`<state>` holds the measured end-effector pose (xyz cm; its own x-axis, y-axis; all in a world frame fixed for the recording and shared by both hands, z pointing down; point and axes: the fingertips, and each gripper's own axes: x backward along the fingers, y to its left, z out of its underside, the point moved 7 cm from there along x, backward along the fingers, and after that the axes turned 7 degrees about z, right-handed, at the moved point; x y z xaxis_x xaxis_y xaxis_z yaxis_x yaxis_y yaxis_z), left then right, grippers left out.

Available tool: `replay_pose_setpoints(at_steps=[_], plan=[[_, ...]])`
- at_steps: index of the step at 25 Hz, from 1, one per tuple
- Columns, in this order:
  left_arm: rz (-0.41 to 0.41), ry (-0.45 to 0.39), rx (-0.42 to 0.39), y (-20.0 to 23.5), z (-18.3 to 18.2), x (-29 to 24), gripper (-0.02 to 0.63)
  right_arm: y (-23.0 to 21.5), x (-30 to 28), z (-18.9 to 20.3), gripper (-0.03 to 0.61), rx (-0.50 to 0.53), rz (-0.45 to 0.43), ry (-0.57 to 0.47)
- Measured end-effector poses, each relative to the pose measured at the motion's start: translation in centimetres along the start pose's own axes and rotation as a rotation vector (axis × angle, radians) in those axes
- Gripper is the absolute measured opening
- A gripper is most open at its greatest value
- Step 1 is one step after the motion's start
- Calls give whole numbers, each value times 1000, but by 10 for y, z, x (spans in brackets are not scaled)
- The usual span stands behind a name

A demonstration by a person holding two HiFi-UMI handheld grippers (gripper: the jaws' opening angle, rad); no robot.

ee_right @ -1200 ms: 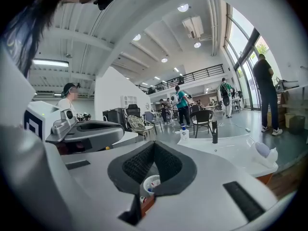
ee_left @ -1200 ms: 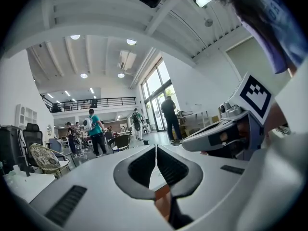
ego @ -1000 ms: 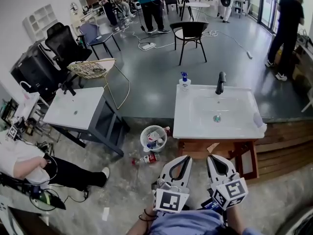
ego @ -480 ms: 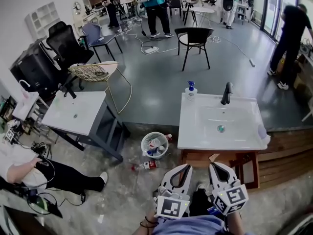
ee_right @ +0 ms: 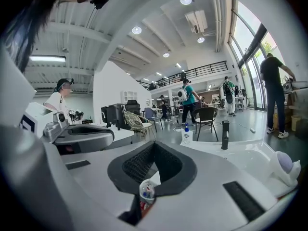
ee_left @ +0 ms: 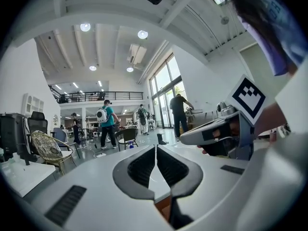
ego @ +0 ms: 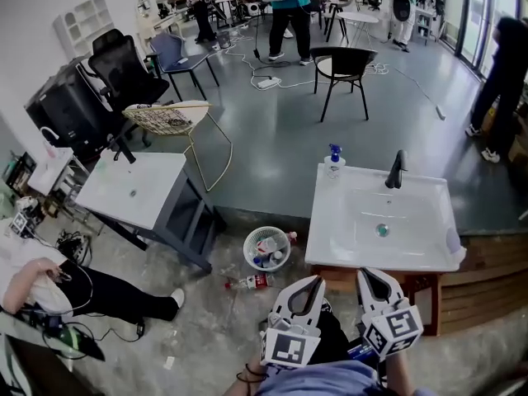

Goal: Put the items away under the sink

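Observation:
A white sink stands on a wooden cabinet, with a black faucet and a blue-capped spray bottle at its back edge. Left of it on the floor are a white basket of several items and a red-labelled bottle. My left gripper and right gripper hover side by side just before the sink's front edge. The left gripper is shut and empty. So is the right gripper, with the basket showing through the gap behind its tips.
A second white washstand on a dark frame stands at the left, with a wicker chair behind it. A person's legs lie on the floor at the lower left. A black chair and several people are farther back.
The sink and basket have slid down and right in the head view, so both grippers are now nearer the sink's front edge. Both stay shut.

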<state>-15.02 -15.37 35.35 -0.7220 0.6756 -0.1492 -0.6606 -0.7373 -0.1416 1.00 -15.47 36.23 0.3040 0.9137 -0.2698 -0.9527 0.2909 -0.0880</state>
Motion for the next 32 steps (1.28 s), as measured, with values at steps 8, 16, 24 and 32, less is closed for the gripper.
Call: replay_pose_setpoints(at_steps=[8, 16, 24, 32], plan=[[-40, 8, 10, 40, -3, -71, 18, -50, -66, -25, 12, 12, -67, -17], [-61, 46, 25, 72, 3, -129, 18, -93, -130, -40, 12, 7, -109, -5], [-78, 96, 62, 97, 12, -169, 18, -123, -187, -43, 12, 72, -127, 45], [-55, 146, 40, 112, 23, -205, 18, -144, -242, -48, 14, 176, -150, 68]])
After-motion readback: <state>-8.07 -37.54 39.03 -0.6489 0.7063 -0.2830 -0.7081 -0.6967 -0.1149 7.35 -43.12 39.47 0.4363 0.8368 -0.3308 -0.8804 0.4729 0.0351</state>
